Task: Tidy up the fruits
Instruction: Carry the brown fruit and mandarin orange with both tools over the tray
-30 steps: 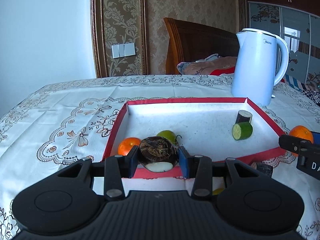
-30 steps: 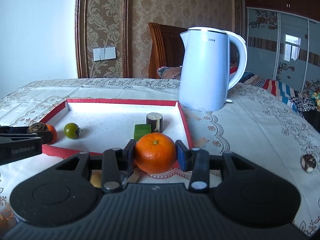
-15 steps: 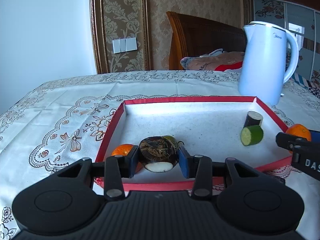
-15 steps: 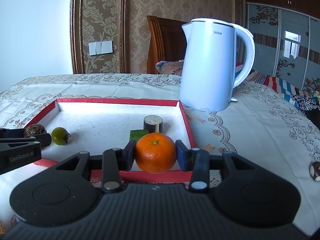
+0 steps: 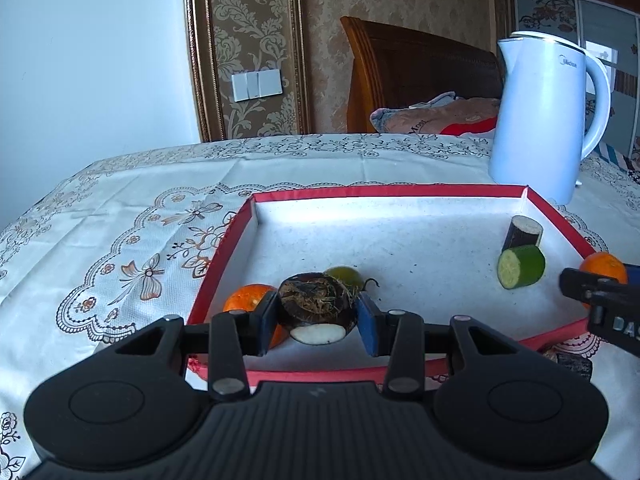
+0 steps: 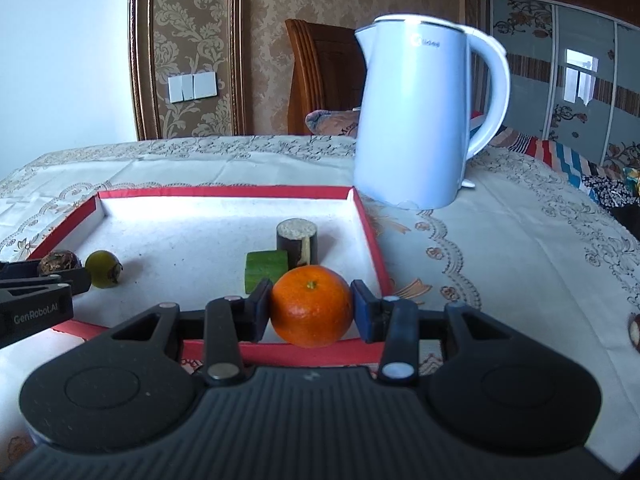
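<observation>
My left gripper (image 5: 317, 316) is shut on a dark brown water chestnut (image 5: 316, 304) with a white cut face, held over the near left part of the red-rimmed white tray (image 5: 384, 191). An orange (image 5: 250, 298) and a green fruit (image 5: 344, 274) lie in the tray just behind it. My right gripper (image 6: 312, 308) is shut on an orange (image 6: 312, 306) over the tray's near right corner (image 6: 374, 248). A cucumber piece (image 6: 266, 268) and a dark sugarcane piece (image 6: 297, 242) sit in the tray behind that orange.
A white electric kettle (image 6: 416, 120) stands on the patterned tablecloth just past the tray's far right corner. A dark piece (image 5: 570, 362) lies on the cloth near the tray's front right, and another small brown-and-white piece (image 6: 634, 330) lies at the right edge.
Both grippers have moved forward over the tray's near rim, each still holding its fruit; the tray and kettle look closer.
</observation>
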